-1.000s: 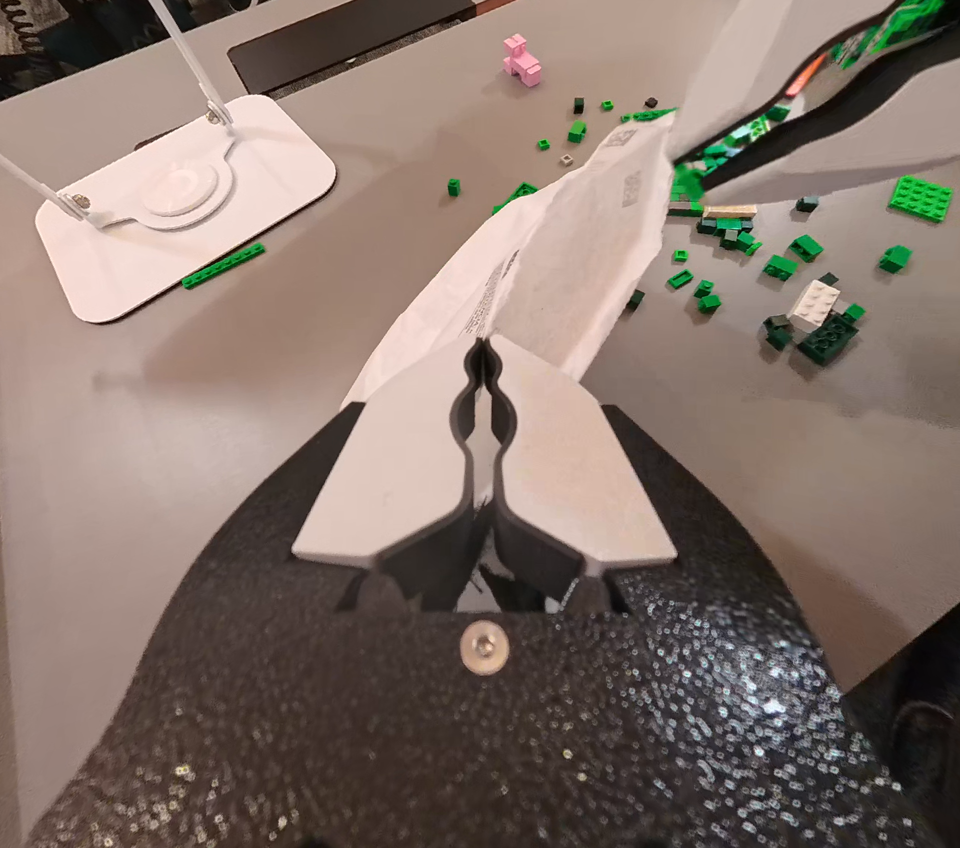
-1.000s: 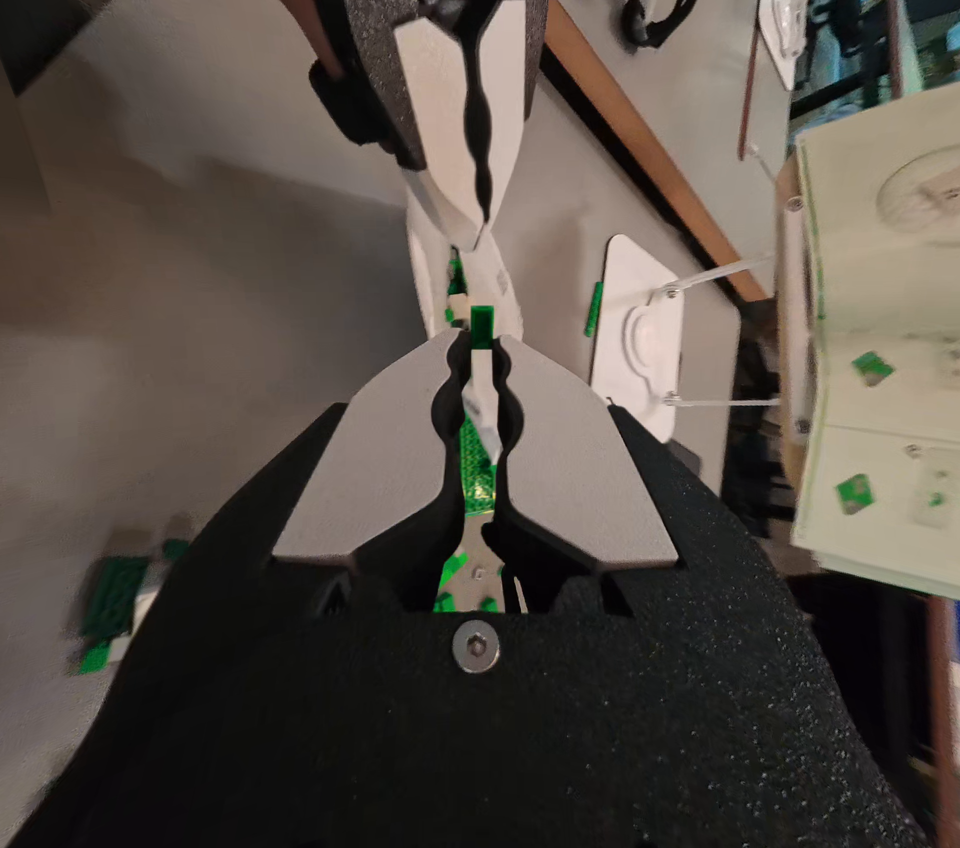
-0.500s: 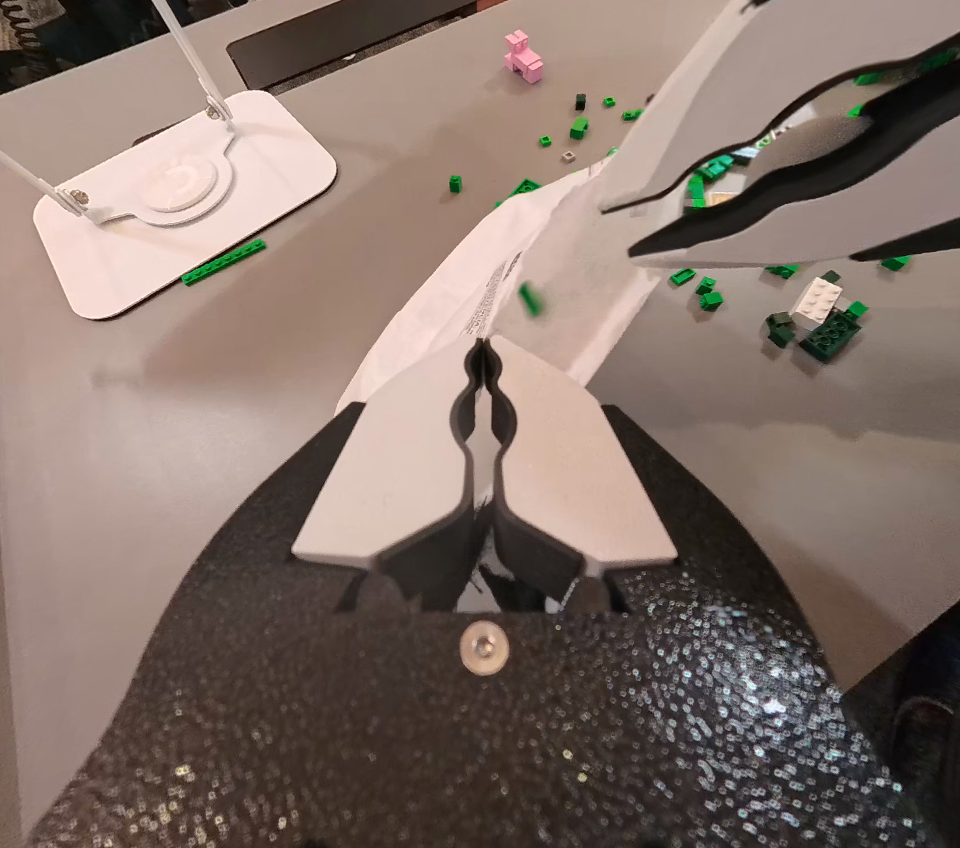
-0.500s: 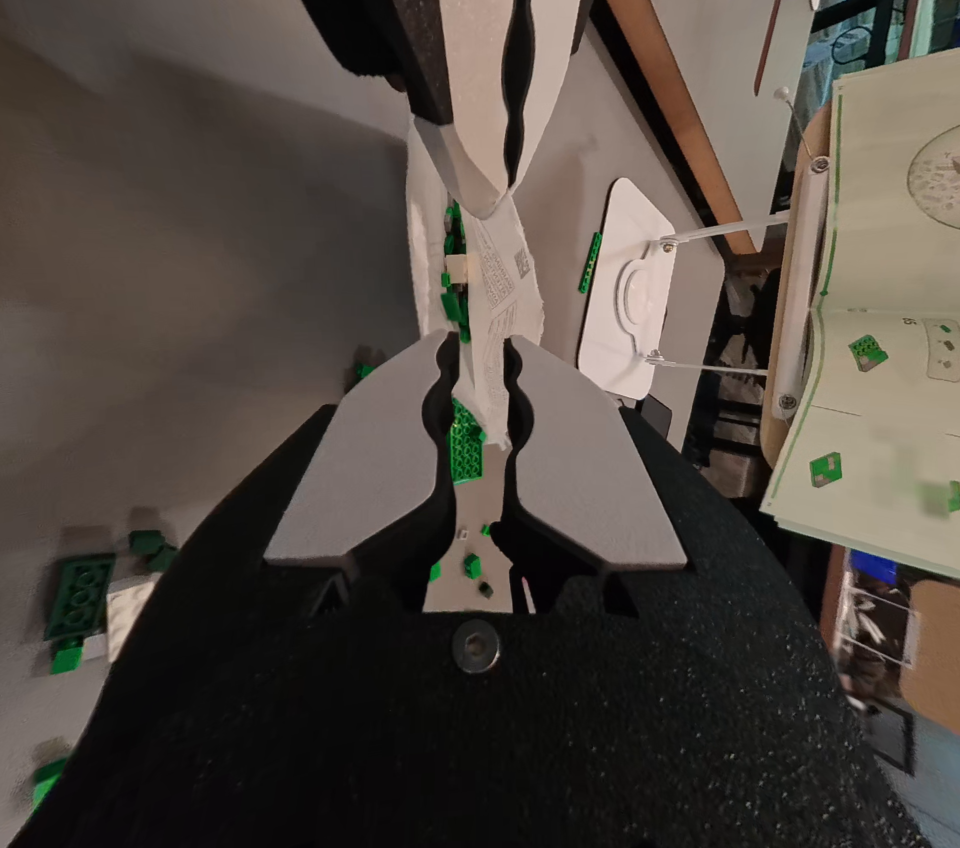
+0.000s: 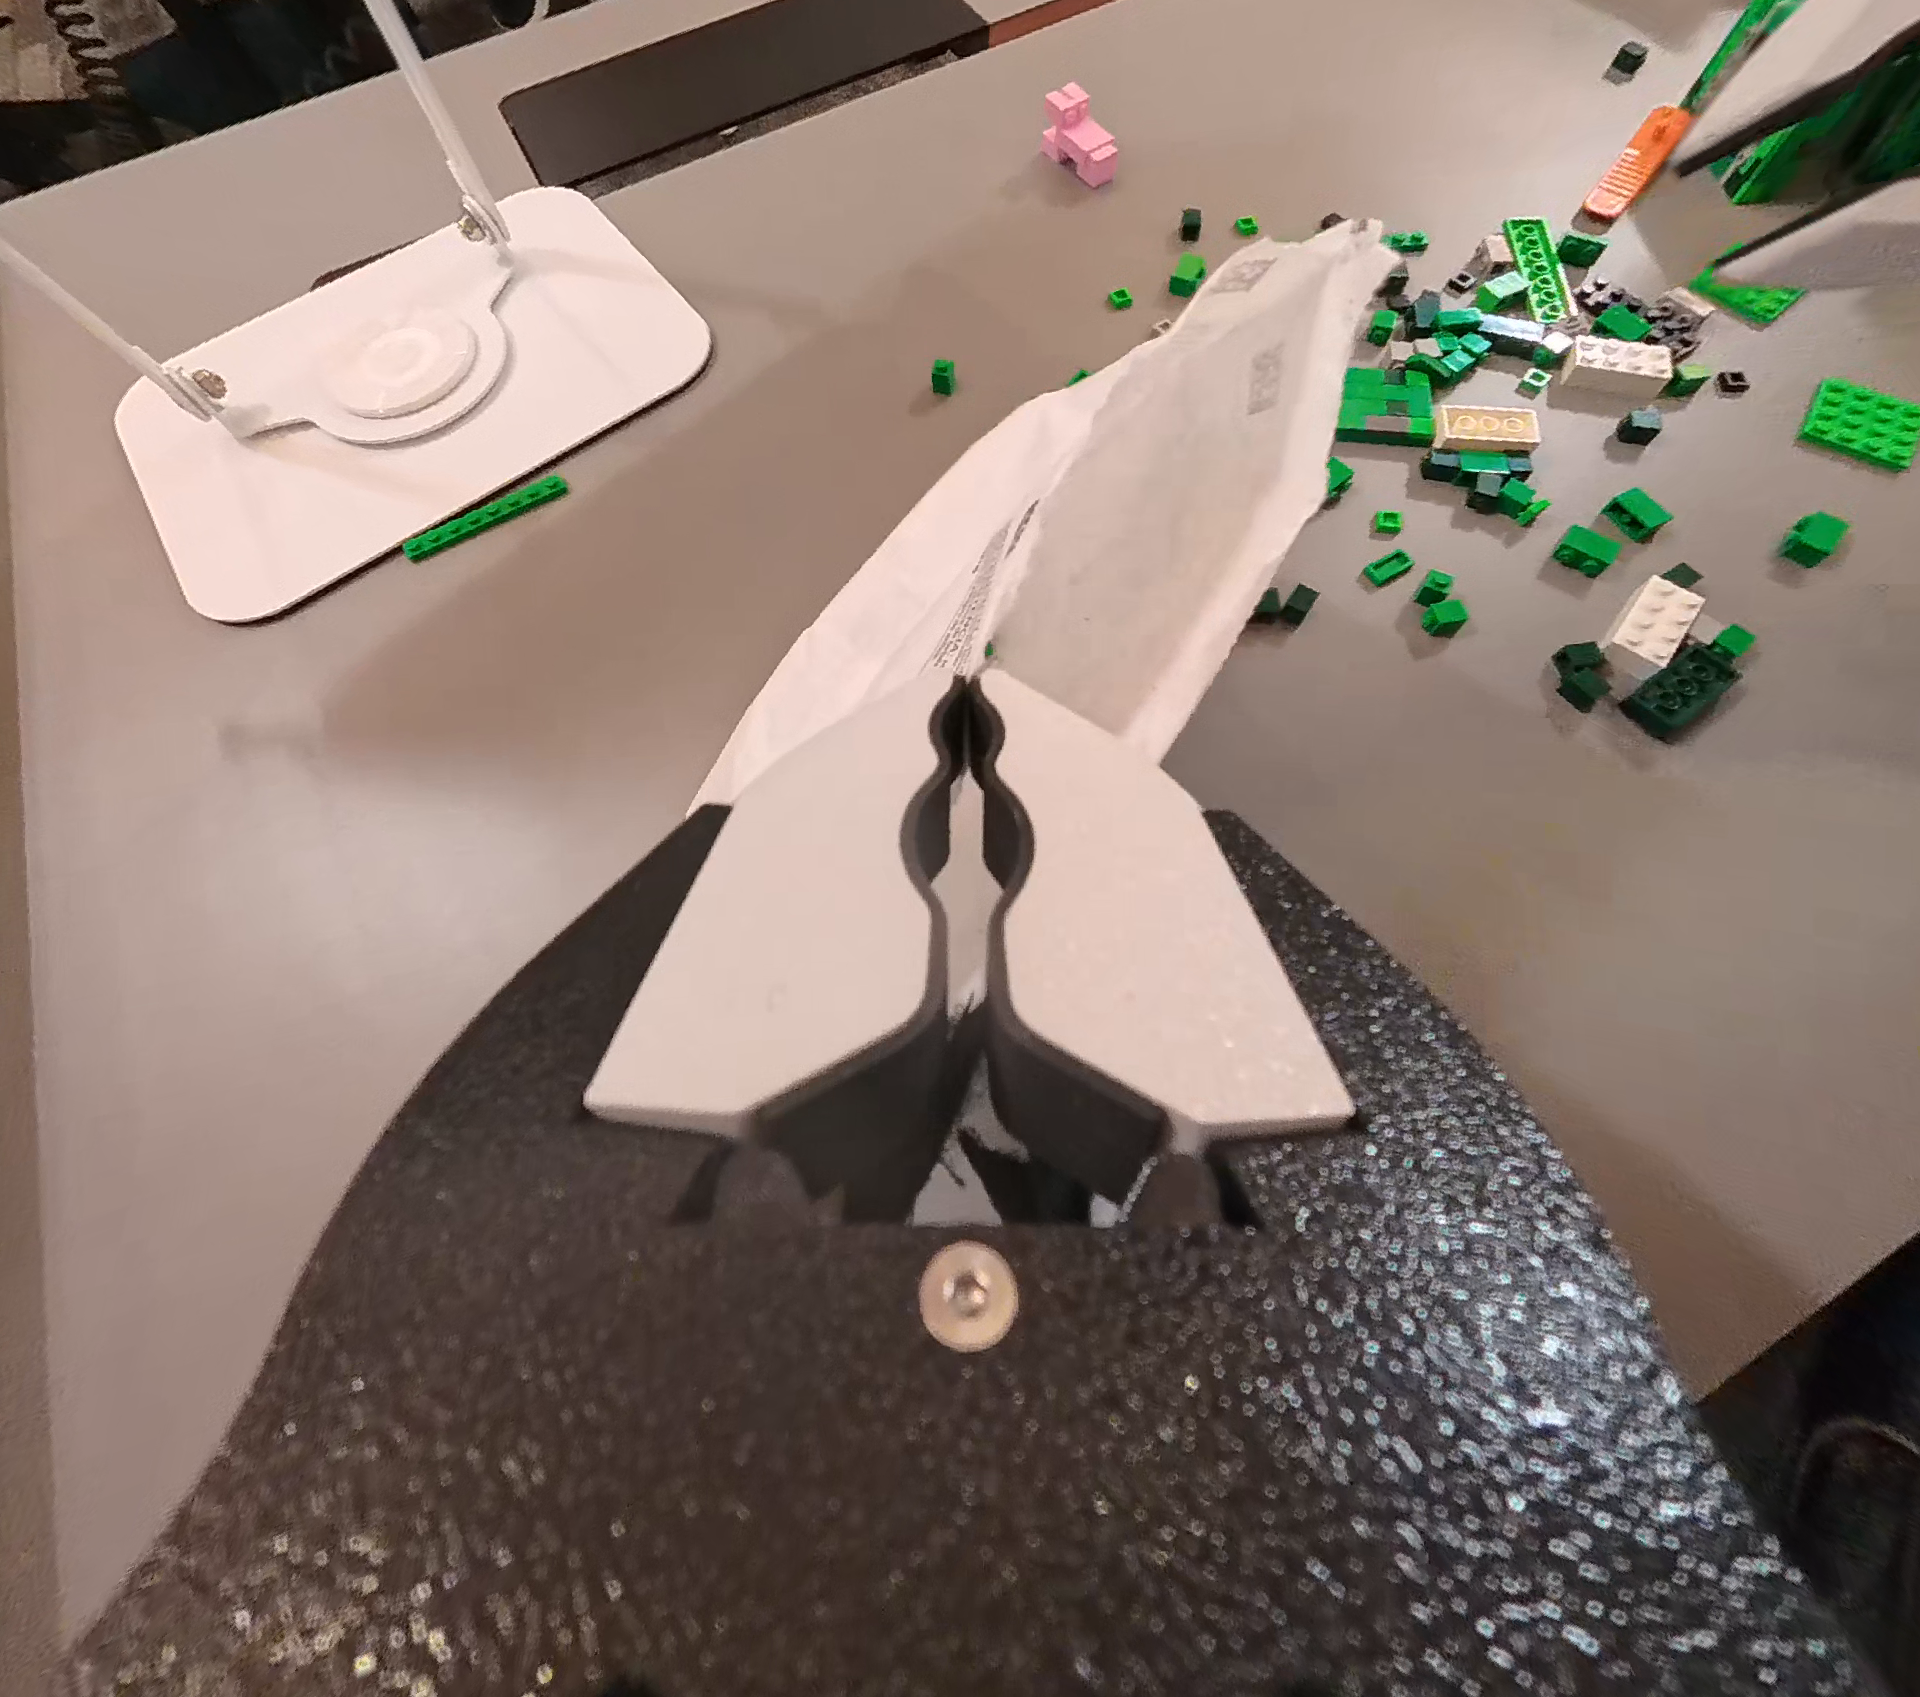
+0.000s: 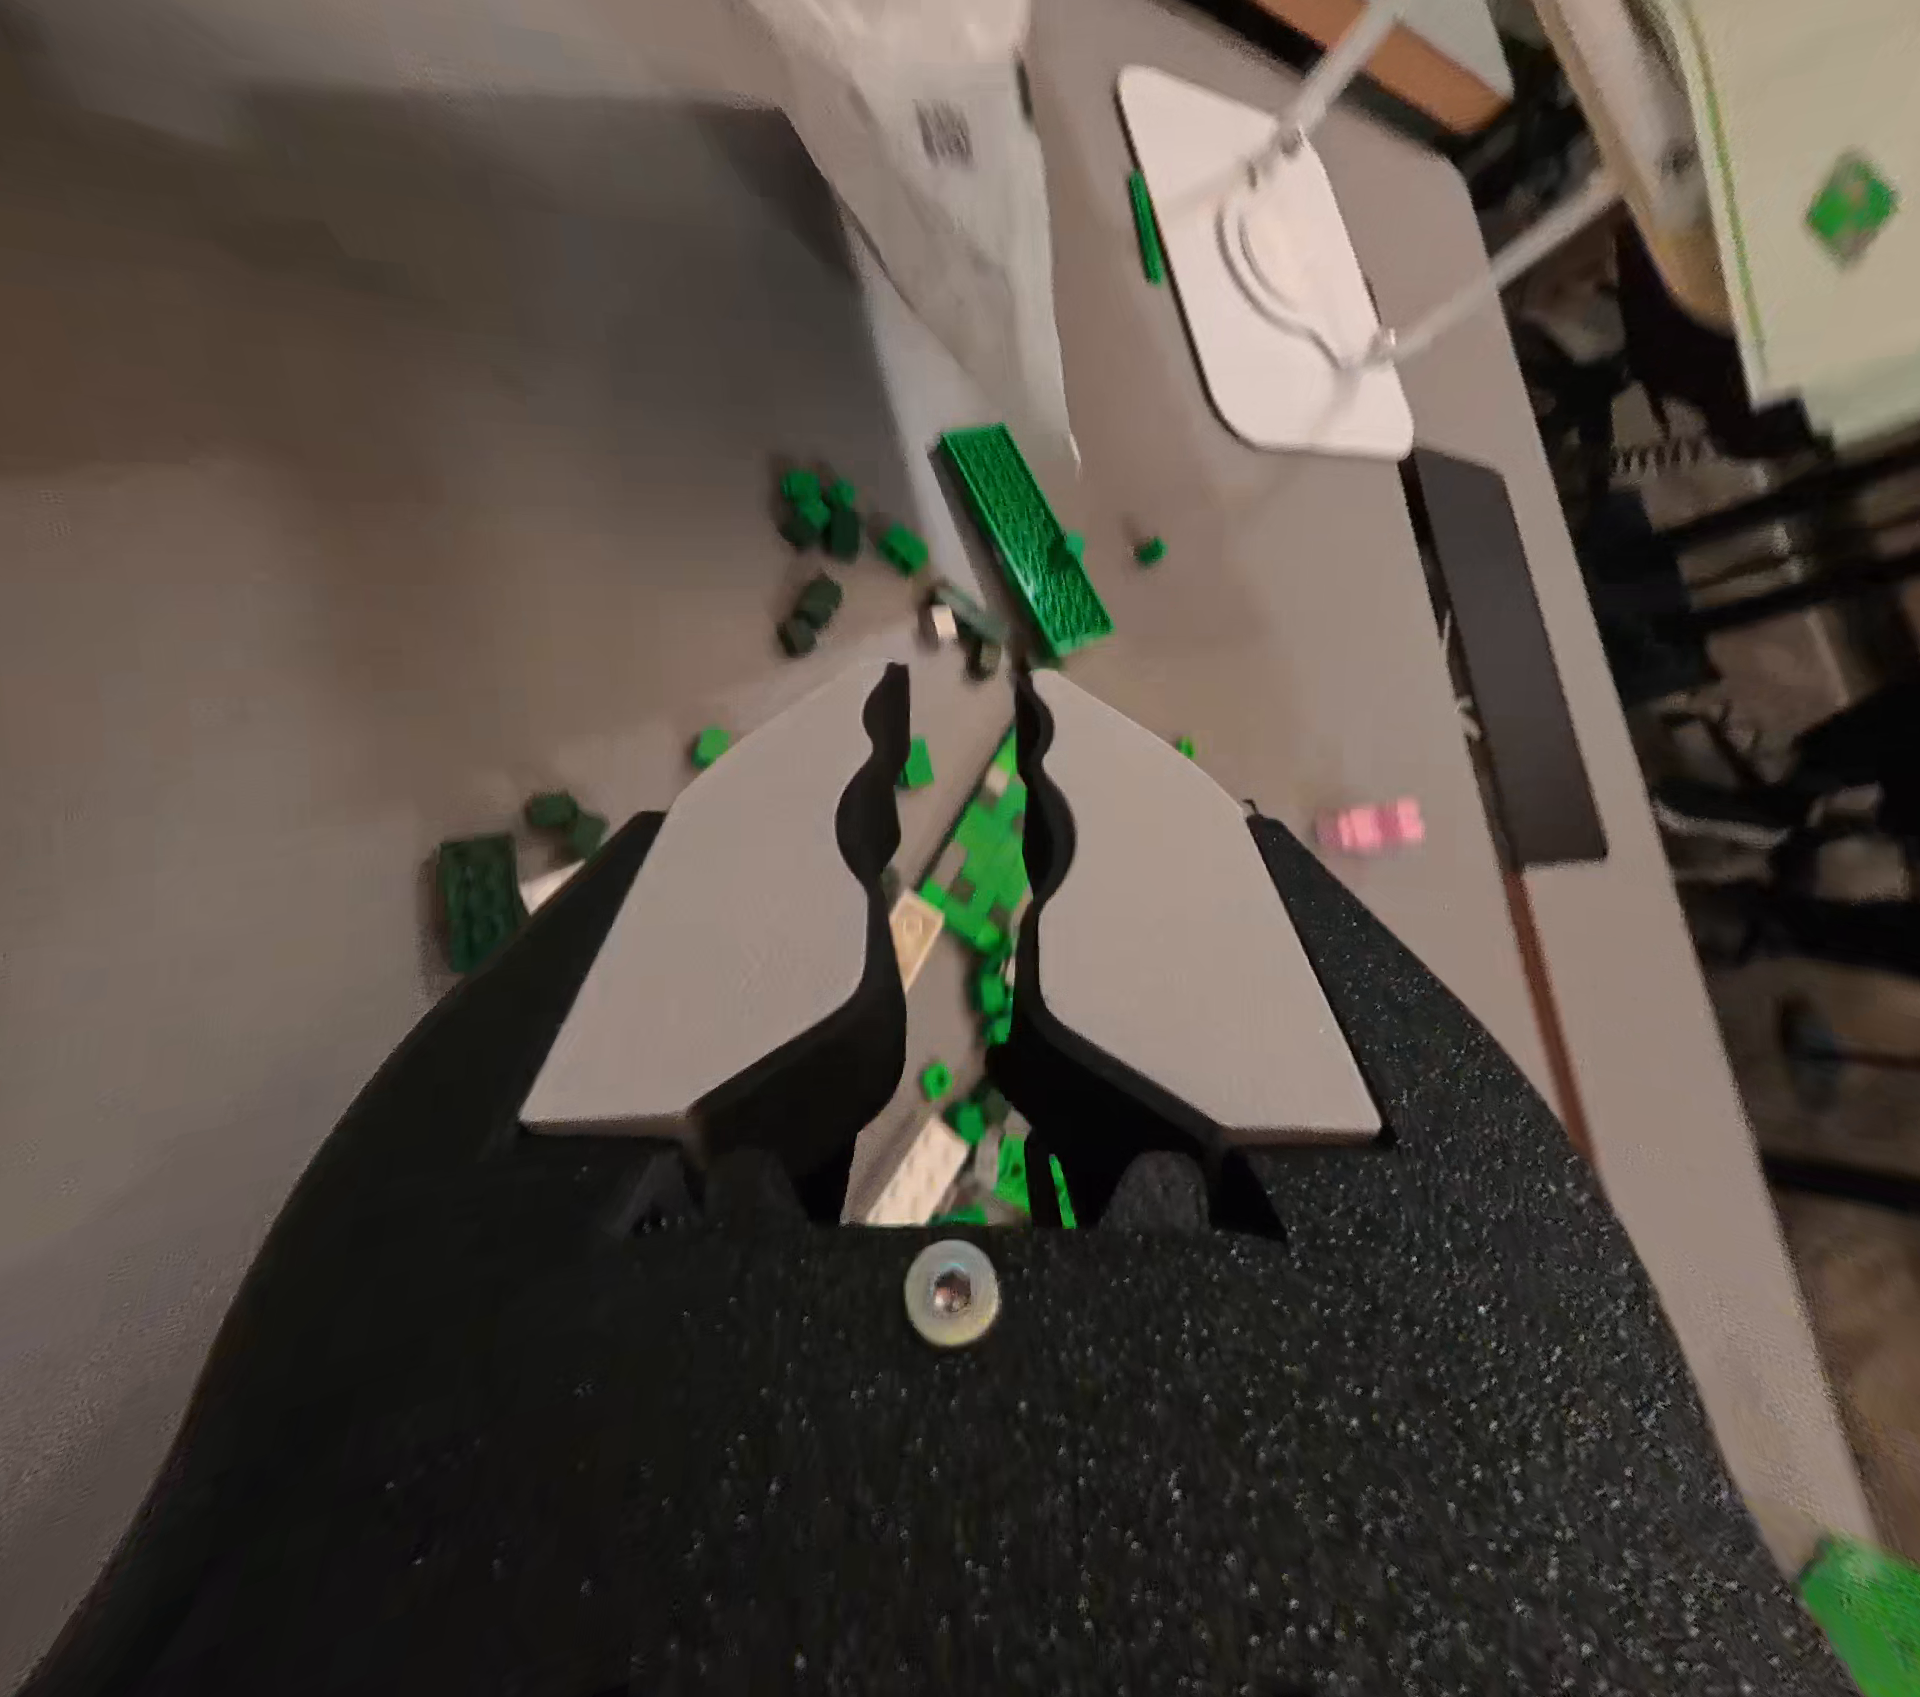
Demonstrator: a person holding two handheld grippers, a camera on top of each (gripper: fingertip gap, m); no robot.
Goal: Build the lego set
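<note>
Two grippers show, one per wrist view. From the left of the left wrist view: a white rounded-rectangle stand base [image 5: 410,390] sits on the grey desk [image 5: 416,764], with thin white rods rising from it, and a long narrow bright-green lego plate [image 5: 485,519] lies just beside its near edge. Behind it a flat black rectangular panel [image 5: 743,68] is set into the desk. In the middle, the left gripper [image 5: 971,691] has its jaws clenched on the near end of a torn white paper bag [image 5: 1132,494]; the bag stretches away from the jaws toward the upper right, its open ragged end reaching the pile of loose green, dark-green, white and tan lego pieces [image 5: 1507,400] scattered on the desk. Small printed text and square code marks sit on the bag, too small to make out. A small pink lego animal figure [image 5: 1081,135] stands apart, beyond the pile. An orange ridged tool [image 5: 1631,161] lies at the far right near a blurred grey shape that seems to be the other gripper's finger.

The right wrist view is motion-blurred. The right gripper [image 6: 961,681] has its jaws released, parted and empty, above the scattered pieces; a large bright-green studded plate [image 6: 1023,551] lies just beyond the fingertips, with the white bag [image 6: 935,120] farther off. An open instruction booklet [image 6: 1818,89] with green pictures stands at the right edge.
</note>
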